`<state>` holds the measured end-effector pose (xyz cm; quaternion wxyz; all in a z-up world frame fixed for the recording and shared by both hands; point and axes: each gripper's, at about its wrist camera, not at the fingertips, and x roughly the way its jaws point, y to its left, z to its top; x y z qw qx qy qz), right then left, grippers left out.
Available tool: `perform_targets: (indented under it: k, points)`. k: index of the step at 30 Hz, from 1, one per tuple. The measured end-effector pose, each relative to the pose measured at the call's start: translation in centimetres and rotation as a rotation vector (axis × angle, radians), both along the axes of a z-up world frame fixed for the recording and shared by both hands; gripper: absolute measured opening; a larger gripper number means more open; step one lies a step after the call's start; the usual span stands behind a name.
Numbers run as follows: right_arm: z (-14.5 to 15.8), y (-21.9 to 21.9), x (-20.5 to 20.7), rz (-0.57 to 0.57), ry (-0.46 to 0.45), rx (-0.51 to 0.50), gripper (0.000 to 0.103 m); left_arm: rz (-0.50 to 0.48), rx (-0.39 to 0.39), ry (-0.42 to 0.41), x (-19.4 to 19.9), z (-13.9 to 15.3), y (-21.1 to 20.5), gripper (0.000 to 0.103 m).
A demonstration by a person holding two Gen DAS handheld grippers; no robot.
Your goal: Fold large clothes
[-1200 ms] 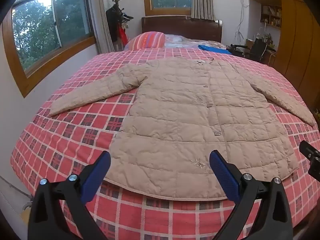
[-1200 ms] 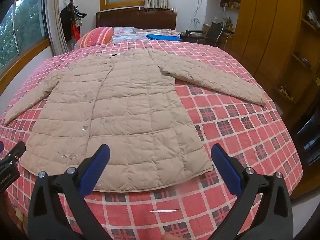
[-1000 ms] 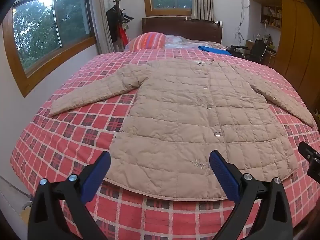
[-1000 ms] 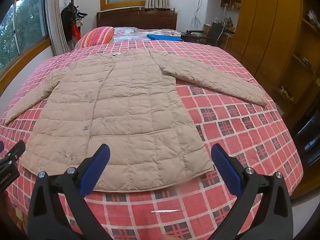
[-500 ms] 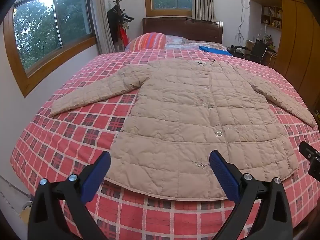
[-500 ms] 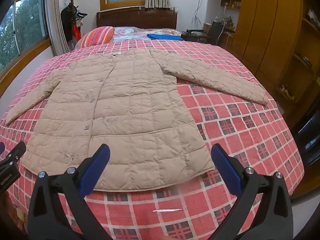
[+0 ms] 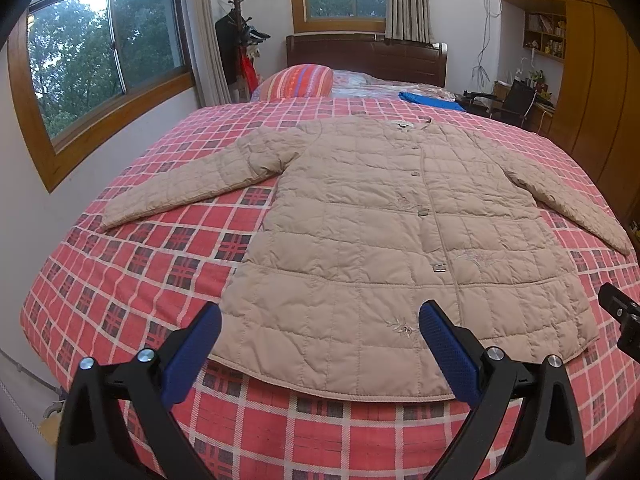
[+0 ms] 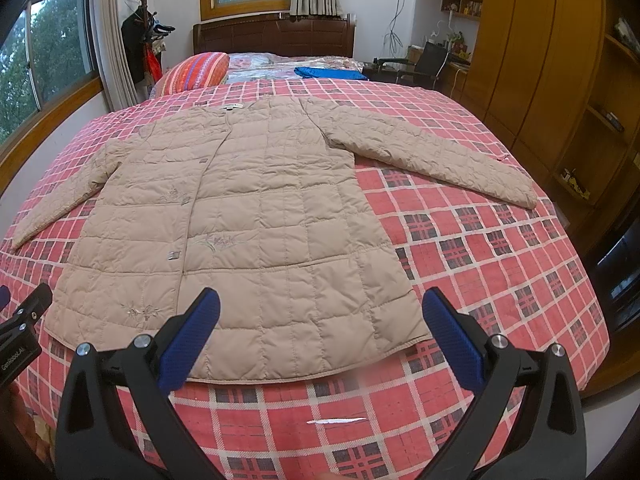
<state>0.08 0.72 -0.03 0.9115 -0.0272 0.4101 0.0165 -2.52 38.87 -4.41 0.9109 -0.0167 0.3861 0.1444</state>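
**Beige quilted coat lying flat on the bed, both grippers spread and holding nothing**

Left wrist view: the left gripper (image 7: 320, 344) is hovering at 6 o'clock over the near edge of the bed, its 2 blue-padded fingers (image 7: 192, 346) standing wide apart with nothing between them. The beige quilted coat (image 7: 372, 232) is lying spread out, front side up, across the red plaid bedspread (image 7: 132, 264). Its hem is curving just beyond the fingertips, and its collar is pointing toward 12 o'clock. One sleeve is stretching out toward 9 o'clock and the other toward 3 o'clock. A striped pillow (image 7: 298, 80) is sitting at 12 o'clock near the dark headboard (image 7: 368, 58), with a blue cloth (image 7: 430, 100) lying just beside it toward 1 o'clock. A black part of the other gripper is showing at the 3 o'clock edge.

Right wrist view: the right gripper (image 8: 320, 340) is also hanging at 6 o'clock with its 2 fingers (image 8: 450, 344) spread apart and gripping nothing. The coat (image 8: 256, 216) is filling the middle and the 9 o'clock side, its hem corner lying between the fingertips. One sleeve is reaching toward 2 o'clock over the bedspread (image 8: 500, 264). Wooden wardrobes (image 8: 536, 60) are standing at 2 o'clock, and a coat rack (image 8: 144, 36) is standing at 11 o'clock.
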Motion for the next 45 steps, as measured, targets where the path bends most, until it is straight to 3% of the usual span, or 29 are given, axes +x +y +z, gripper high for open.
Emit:
perform_targets:
  k: [45]
  points:
    - [-0.49,0.33,-0.12,0.003,0.005,0.004,0.1,0.004,-0.002,0.002,-0.07,-0.21,0.4,0.099]
